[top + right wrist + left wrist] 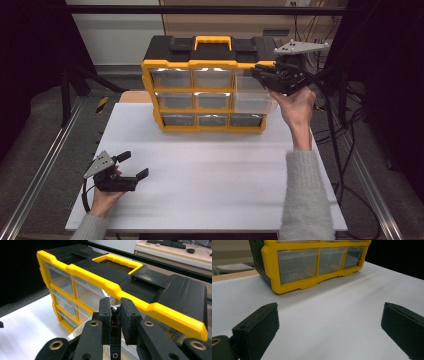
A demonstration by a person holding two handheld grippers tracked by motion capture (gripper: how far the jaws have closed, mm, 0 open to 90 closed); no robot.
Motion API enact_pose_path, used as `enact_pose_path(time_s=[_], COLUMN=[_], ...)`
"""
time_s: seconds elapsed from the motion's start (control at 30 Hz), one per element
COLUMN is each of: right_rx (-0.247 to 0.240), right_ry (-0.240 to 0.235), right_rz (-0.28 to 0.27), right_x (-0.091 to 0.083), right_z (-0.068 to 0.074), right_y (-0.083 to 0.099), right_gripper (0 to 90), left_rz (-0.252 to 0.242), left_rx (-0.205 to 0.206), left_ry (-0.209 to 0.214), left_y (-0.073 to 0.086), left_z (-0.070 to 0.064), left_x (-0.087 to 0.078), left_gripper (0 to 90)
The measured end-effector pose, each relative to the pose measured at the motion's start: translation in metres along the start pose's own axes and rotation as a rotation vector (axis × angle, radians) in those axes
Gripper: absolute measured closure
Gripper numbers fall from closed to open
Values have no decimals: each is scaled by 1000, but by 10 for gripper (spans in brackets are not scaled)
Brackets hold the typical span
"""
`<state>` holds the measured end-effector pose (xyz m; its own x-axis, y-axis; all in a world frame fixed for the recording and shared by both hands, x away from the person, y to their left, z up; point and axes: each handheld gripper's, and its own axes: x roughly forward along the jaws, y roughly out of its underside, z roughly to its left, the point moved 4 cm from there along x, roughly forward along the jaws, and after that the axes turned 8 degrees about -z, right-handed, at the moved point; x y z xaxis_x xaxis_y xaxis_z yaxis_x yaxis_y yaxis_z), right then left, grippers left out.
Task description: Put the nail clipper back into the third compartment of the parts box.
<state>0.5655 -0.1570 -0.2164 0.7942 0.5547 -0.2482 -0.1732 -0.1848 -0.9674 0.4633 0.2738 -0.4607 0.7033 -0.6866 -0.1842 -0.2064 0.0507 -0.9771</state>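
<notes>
High view, right gripper jaws at top-right drawer

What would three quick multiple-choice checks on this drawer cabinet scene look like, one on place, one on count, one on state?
1. Where is the right gripper?
A. At the top right drawer of the organizer
B. On the table near the front edge
C. Above the carry handle

2. How many clear drawers does the organizer show on its front?
A. Four
B. Six
C. Nine

3. How do the left gripper's jaws stand?
A. Clamped on a drawer
B. Wide apart over the white table
C. Shut with nothing between them

Answers:
1. A: the high view puts it at the top right drawer, which juts out from the front.
2. C: three rows of three show in the yellow frame.
3. B: the left gripper view shows both jaws far apart over bare white table.
</notes>
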Motion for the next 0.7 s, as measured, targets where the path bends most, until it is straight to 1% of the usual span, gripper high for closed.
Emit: enact_pose_path(time_s=[0.23,0.33,0.43,0.7], right_rx=[4,14,21,19], right_ry=[19,25,31,32], right_rz=[16,27,41,56], right_x=[8,10,10,9], right_z=[-7,-11,-14,-16], right_y=[6,9,13,21], right_gripper=[797,798,798,797], left_rz=[0,-1,0,2], left_rx=[0,0,0,2], left_ry=[1,1,0,0], left_y=[0,0,0,0], left_z=[0,0,0,0], left_x=[0,0,0,0], left_gripper=[13,14,14,14])
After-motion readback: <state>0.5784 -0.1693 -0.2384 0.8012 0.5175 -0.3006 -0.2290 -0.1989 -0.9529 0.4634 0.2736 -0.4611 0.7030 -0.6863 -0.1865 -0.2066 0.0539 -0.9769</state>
